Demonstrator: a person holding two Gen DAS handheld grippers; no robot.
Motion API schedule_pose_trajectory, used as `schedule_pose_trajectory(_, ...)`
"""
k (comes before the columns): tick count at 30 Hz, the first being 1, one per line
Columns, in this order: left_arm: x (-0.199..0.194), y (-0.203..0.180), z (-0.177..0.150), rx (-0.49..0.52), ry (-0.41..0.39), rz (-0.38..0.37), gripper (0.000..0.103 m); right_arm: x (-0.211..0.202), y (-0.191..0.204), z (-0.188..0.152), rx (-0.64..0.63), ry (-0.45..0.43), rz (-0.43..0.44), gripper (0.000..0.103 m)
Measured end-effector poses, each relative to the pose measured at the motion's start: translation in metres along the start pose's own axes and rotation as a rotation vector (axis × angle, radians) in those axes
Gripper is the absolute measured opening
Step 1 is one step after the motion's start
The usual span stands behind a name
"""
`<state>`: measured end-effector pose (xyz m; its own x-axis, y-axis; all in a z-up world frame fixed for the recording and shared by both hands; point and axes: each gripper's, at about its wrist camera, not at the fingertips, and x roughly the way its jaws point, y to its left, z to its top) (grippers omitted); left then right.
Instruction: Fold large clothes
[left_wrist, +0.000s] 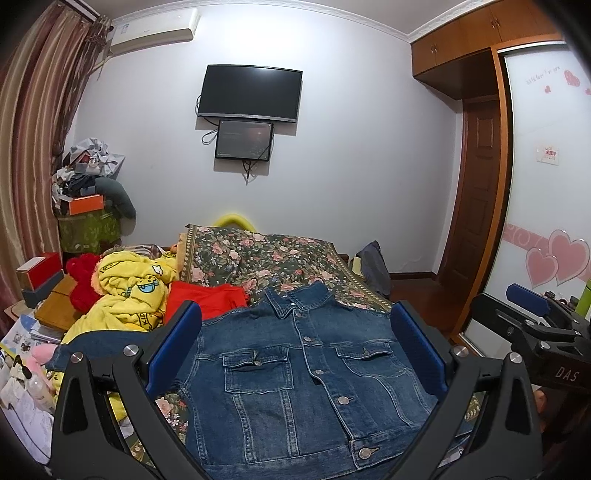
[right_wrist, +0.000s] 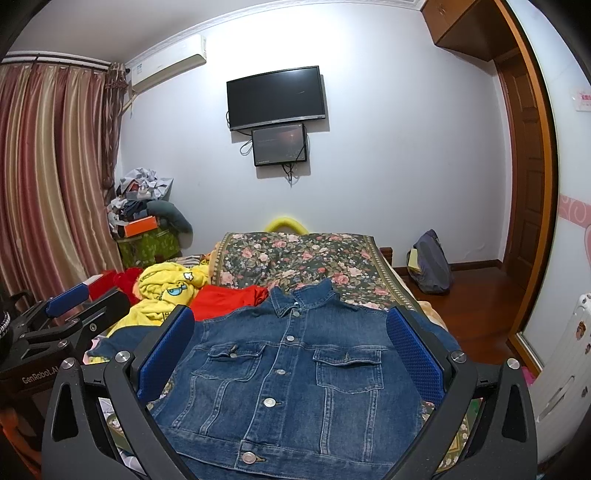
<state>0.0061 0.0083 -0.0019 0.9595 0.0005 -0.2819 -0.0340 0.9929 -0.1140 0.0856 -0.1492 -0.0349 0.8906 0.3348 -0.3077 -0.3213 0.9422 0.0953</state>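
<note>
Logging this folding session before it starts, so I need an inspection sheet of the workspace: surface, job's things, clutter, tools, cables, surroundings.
Surface: bed under a dark floral bedspread.
Job's things: blue denim jacket lying front-up, buttoned, collar away from the cameras.
Clutter: yellow cartoon-print garment and red cloth beside the jacket.
Tools: left tool open, above the jacket; right tool open, likewise.
Cables: loose black leads under the wall-mounted screens.
Surroundings: striped curtains, wooden wardrobe.

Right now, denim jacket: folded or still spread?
Spread. The denim jacket lies front up on the floral bedspread, buttoned, collar and both chest pockets showing. Its sleeves are mostly hidden, so I cannot tell how they lie.
</note>
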Motion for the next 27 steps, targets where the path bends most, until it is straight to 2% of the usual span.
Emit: schedule_pose_trajectory(27, 0.0005, 0.0001, -0.0023, 0.005, 0.005, -0.008, 0.103, 0.0019, 0.0052, 0.0000, -0.001, -0.001, 0.003, 0.103)
